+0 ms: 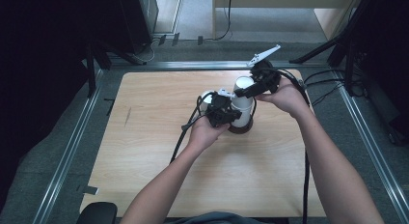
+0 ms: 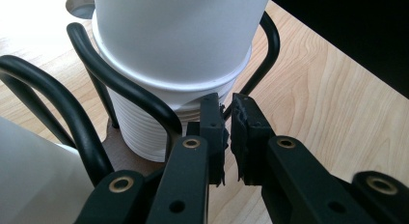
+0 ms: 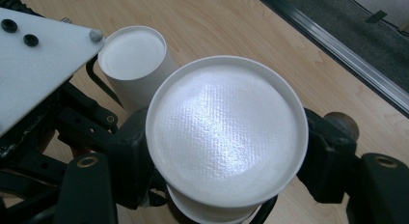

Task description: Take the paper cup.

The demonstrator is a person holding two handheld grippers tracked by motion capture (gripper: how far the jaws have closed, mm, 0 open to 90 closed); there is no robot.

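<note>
You stand at the near edge of a pale wooden worktop (image 1: 159, 175), both forearms reaching in toward its middle. There, a stack of white paper cups (image 1: 243, 105), turned bottom up, stands in a black wire holder (image 2: 120, 86) on a round brown base (image 1: 239, 129). From above, your hands and the tools cover most of the holder and base, so their full shape is hard to make out. Your right tongs (image 1: 245, 92) sit at the far right of the stack, and in the right gripper view the two black jaws press against opposite sides of the top cup (image 3: 226, 132), closed around it just under its textured upturned bottom. The cup's lower wall is hidden beneath its own bottom in that view. Your left tongs (image 1: 230, 117) are low at the near left side of the stack. In the left gripper view their jaws stand nearly together with a thin gap between them, holding nothing, their tips just in front of a cup rim and beside a wire loop; whether they touch the rim cannot be told. A second white cup (image 3: 132, 64), also upturned, stands just left of the stack, cut off by the left tool's grey plate (image 3: 38, 60). A black cable (image 1: 306, 185) trails from your right hand toward the near edge.
</note>
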